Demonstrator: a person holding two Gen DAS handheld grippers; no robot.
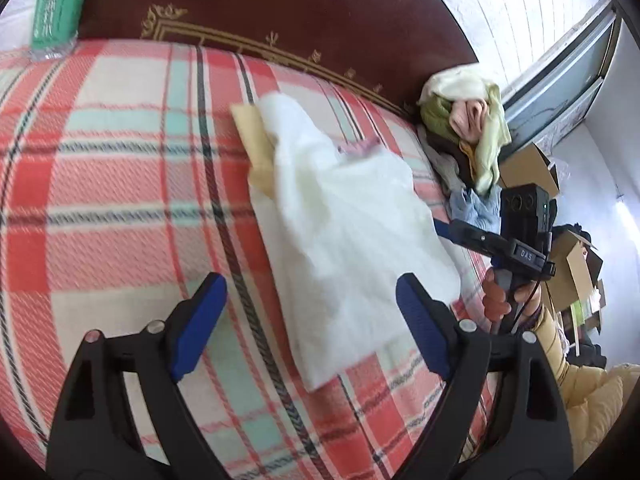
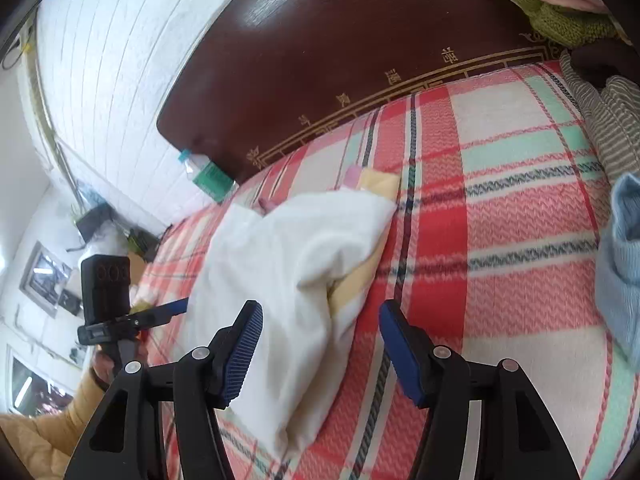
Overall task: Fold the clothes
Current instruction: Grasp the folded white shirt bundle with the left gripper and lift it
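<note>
A folded white garment (image 1: pixel 340 216) lies on the red plaid bed cover (image 1: pixel 100 184), on top of a pale yellow garment (image 1: pixel 256 140). My left gripper (image 1: pixel 312 278) hovers open over the white garment's near end, blue pads apart and not pressing it. In the right wrist view the same white garment (image 2: pixel 280 264) lies with the yellow garment (image 2: pixel 356 280) peeking out beneath it. My right gripper (image 2: pixel 320 304) stands open over its near edge, holding nothing. Each gripper shows in the other's view: the right gripper (image 1: pixel 444 226) at the garment's right side, the left gripper (image 2: pixel 172 308) at its left side.
A dark wooden headboard (image 1: pixel 300 12) backs the bed. A heap of unfolded clothes (image 1: pixel 468 128) sits at its right end, with a light blue garment (image 2: pixel 620 260) and a striped one (image 2: pixel 616 120) nearby. A green-labelled bottle (image 1: pixel 56 12) stands far left. Cardboard boxes (image 1: pixel 528 168) lie beside the bed.
</note>
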